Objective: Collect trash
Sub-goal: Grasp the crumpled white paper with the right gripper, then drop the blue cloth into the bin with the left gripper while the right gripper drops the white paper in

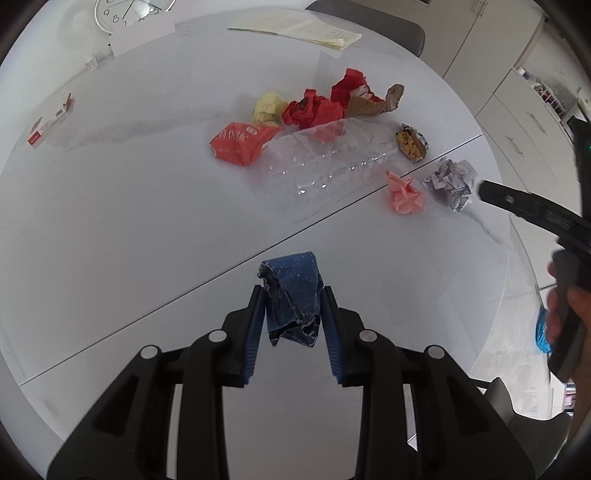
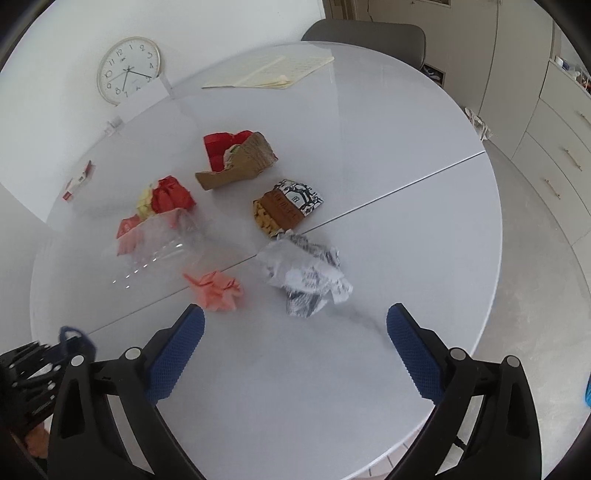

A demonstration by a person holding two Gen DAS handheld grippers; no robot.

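My left gripper is shut on a crumpled blue dotted wrapper and holds it above the white table. My right gripper is open and empty, just short of a crumpled newspaper ball, which also shows in the left wrist view. A pink paper wad lies left of the ball. Farther off lie a clear plastic bottle, an orange snack bag, red paper, a yellow wad, brown paper and a brown snack wrapper.
A notebook lies at the table's far edge, with a grey chair behind it. A small red-and-white box sits at the far left. A wall clock leans at the back. Cabinets stand to the right.
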